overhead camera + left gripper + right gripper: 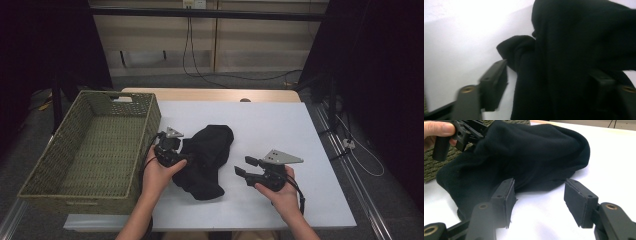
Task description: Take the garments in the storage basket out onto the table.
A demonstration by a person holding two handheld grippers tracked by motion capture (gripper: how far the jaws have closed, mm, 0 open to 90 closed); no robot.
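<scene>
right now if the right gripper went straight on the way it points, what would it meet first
Most likely the crumpled black fleece cloth, lying just ahead of the open right gripper on the white table; nothing is between them, though depth is hard to judge.

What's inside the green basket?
The woven green basket looks bare inside: the high view shows its woven floor with nothing lying on it. The near wall hides a strip of the floor behind it. The black cloth lies outside, on the white table.

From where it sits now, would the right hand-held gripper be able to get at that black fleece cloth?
Probably yes. The right hand-held gripper has its jaws apart, pointing at the crumpled black fleece cloth, with only bare white tabletop between them. The left hand-held gripper works the cloth's far side, out of the way.
</scene>
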